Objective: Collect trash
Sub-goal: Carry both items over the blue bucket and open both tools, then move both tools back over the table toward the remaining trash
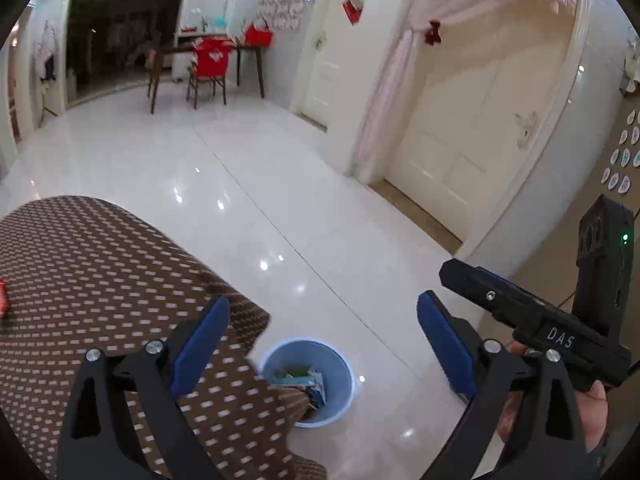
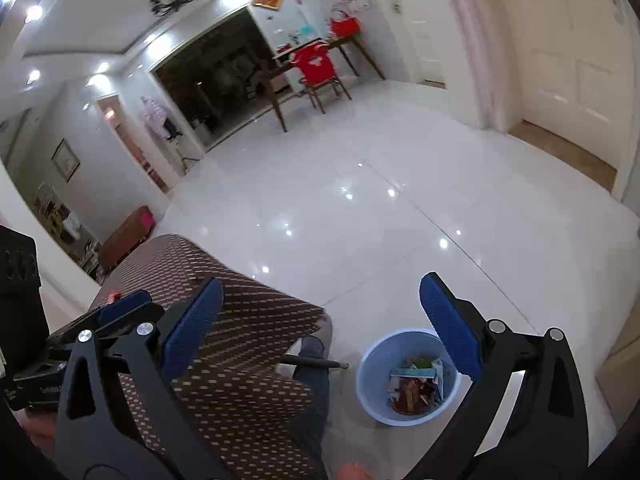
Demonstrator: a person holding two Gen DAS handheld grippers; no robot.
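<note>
Both claws are up over the edge of the counter [image 1: 100,280], which has a brown cloth with pale dashes. My left claw [image 1: 324,344] is spread wide with nothing between its blue pads [image 1: 200,352]. My right claw [image 2: 320,328] is also spread wide and empty. In the left view I see the right rig's black body [image 1: 536,320] off to the right side, with my hand [image 1: 592,412] under it. The blue bin [image 2: 404,384] stands on the white tiled floor [image 2: 360,220] just beside the counter's corner, below both claws. Trash in the bin [image 2: 416,388]: mixed wrappers and paper scraps, red, brown and teal, I can't tell individual items. In the left view the cloth's hanging corner covers part of the bin's rim. One small red item [image 1: 3,298] lies on the counter at the far left edge of the left view, cut off by the frame, so I can't tell what it is. Background: dark wooden table [image 1: 208,52] with a red-covered chair [image 1: 210,68] across the room.
</note>
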